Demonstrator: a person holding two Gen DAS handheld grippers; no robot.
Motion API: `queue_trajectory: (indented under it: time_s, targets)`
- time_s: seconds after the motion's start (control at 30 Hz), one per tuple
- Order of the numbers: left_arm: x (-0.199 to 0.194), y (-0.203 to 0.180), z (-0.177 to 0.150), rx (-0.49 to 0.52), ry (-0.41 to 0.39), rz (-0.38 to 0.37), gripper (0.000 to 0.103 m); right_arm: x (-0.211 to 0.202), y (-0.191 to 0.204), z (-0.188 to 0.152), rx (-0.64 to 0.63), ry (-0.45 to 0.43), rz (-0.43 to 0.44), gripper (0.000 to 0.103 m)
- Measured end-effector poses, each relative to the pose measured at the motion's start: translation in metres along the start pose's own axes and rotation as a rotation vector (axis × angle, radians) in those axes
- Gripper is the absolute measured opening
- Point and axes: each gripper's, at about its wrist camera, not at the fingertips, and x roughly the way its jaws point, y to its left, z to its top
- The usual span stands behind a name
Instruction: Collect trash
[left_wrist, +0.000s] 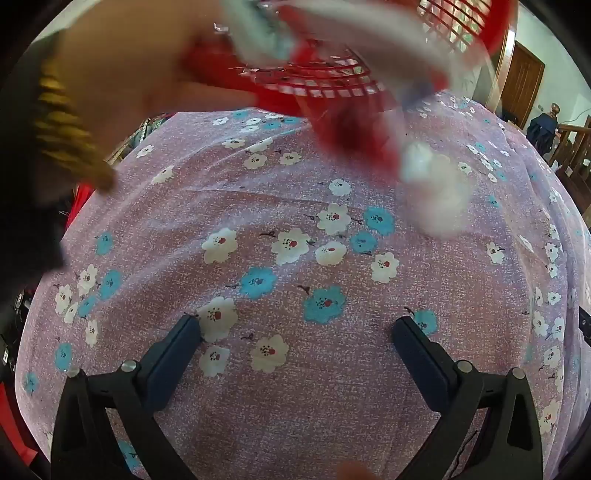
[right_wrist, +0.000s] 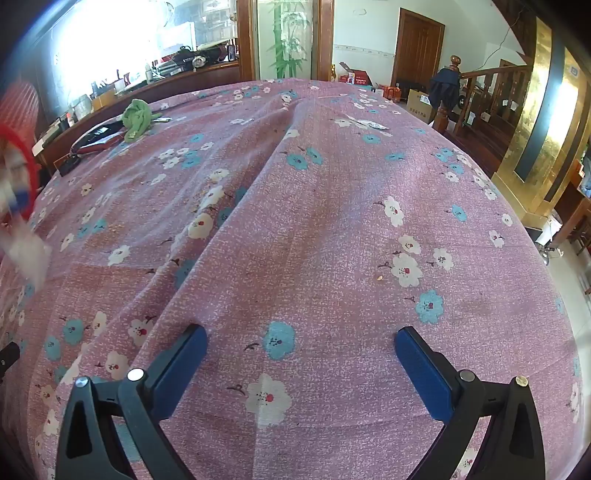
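Left tongs (left_wrist: 295, 328): spread wide, nothing between the pads, hovering over the worktop's floral cloth (left_wrist: 295, 266). Right tongs (right_wrist: 301, 339): likewise spread and empty, over the same cloth (right_wrist: 332, 221).

Left view only: a red basket (left_wrist: 332, 79) with lattice walls is tipped in the air at top centre, motion-blurred. A bare arm (left_wrist: 122, 74) with a dark, gold-striped sleeve reaches in from the left beside it; whether the arm touches the basket cannot be told through the blur. Pale trash (left_wrist: 436, 184), white and crumpled, is smeared in the air or just above the cloth, right of centre below the basket rim. More pale blurred scraps (left_wrist: 258, 33) show against the basket mouth. What the pieces are cannot be told.

Right view only: the basket (right_wrist: 18, 147) appears as a red rim at the far left edge, with a blurred white scrap (right_wrist: 27, 251) below it. A long fold runs up the cloth from the left tong toward the far edge. Far left on the worktop: a green rag (right_wrist: 138, 118), next to a dark flat pouch (right_wrist: 98, 136). Far right of the fold: a flat whitish wrapper (right_wrist: 365, 123), lying on the cloth, well apart from both tongs. A tiny crumb (right_wrist: 378, 277) sits near a white flower. Beyond the worktop: a wooden door (right_wrist: 419, 51), a stair rail (right_wrist: 491, 74).
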Motion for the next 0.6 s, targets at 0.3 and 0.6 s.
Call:
queue_trajectory:
  time_s: [0.3,0.6]
  targets:
    - [-0.0005,-0.0002,0.0001,-0.001,-0.001,-0.002,0.103,0.0002,0.0001,0.0,-0.002,0.003,-0.003,0.103]
    - [0.0004,0.0015,0.0011,-0.001,-0.002,-0.001,0.103,0.0003,0.0002,0.0002,-0.003,0.003,-0.004,0.103]
